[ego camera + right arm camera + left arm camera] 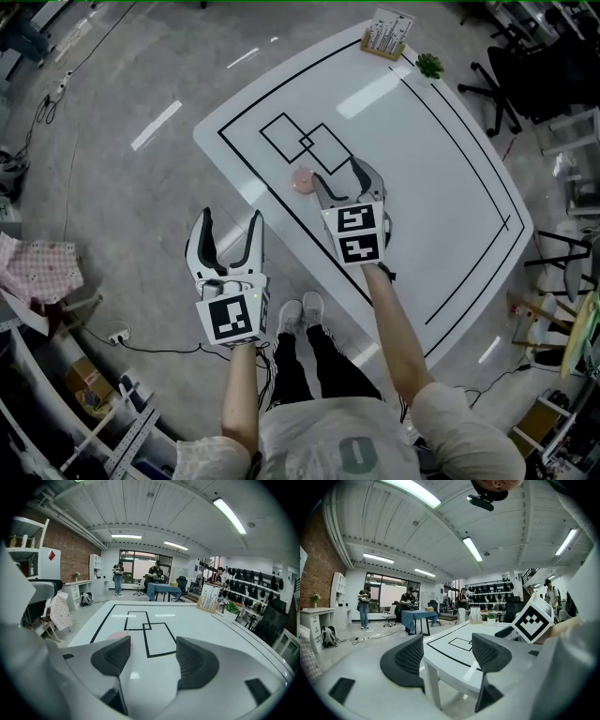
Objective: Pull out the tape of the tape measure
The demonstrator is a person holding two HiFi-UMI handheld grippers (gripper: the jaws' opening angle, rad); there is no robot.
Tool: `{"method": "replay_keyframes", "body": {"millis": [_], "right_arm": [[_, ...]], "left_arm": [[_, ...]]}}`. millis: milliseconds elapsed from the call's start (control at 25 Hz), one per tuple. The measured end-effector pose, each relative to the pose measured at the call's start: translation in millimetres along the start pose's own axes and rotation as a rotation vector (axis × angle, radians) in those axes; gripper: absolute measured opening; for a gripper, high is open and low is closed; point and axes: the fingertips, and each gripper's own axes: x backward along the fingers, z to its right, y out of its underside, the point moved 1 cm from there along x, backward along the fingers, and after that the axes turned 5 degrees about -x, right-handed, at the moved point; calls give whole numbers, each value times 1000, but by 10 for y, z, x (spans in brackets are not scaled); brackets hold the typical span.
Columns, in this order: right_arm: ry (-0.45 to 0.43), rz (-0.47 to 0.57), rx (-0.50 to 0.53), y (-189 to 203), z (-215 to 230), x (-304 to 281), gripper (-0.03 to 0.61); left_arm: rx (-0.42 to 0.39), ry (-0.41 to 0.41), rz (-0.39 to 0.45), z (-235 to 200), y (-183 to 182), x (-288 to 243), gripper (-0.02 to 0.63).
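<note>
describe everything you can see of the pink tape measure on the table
The tape measure is a small, round, pale pink case, seemingly plastic, lying flat on the white table near a corner of the black taped rectangles. No tape shows pulled out. The right hand-held gripper hovers beside it with its jaws apart; in the right gripper view the case peeks out behind one jaw rather than between them. Whether they touch cannot be told.
</note>
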Motion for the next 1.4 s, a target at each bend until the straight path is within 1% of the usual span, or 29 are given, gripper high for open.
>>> {"method": "replay_keyframes", "body": {"millis": [80,200,280,400,640,880,1000,1200,1320,1400], "right_arm": [[-15,10,-11,-36,-13,40,296],[-76,21,-35,-109,-150,103,296],[-120,5,-52,-104,-267,80,296],[-164,-39,-107,-57,-403,10,296],[-157,-104,-122,28,-513,-79,296],[-133,-159,-44,77,-560,-124,293],[-116,-180,-21,93,-563,-138,278],[-122,-208,-43,106,-571,-156,267],[-123,-223,-56,108,-578,-157,232],[-136,-223,-81,78,-578,-161,230]], "left_arm": [[2,-4,-2,-22,4,7,301],[6,-10,-1,-51,7,6,301],[8,-15,-5,-54,18,-2,301],[3,-20,-12,-47,31,-4,301],[-1,-36,-15,-95,27,32,301],[-2,-51,-29,-145,66,65,301],[-10,-60,-28,-159,57,95,301],[-9,-72,-18,-194,39,109,301],[-12,-76,-13,-201,-4,131,301],[-17,-75,-2,-208,-63,148,301]]}}
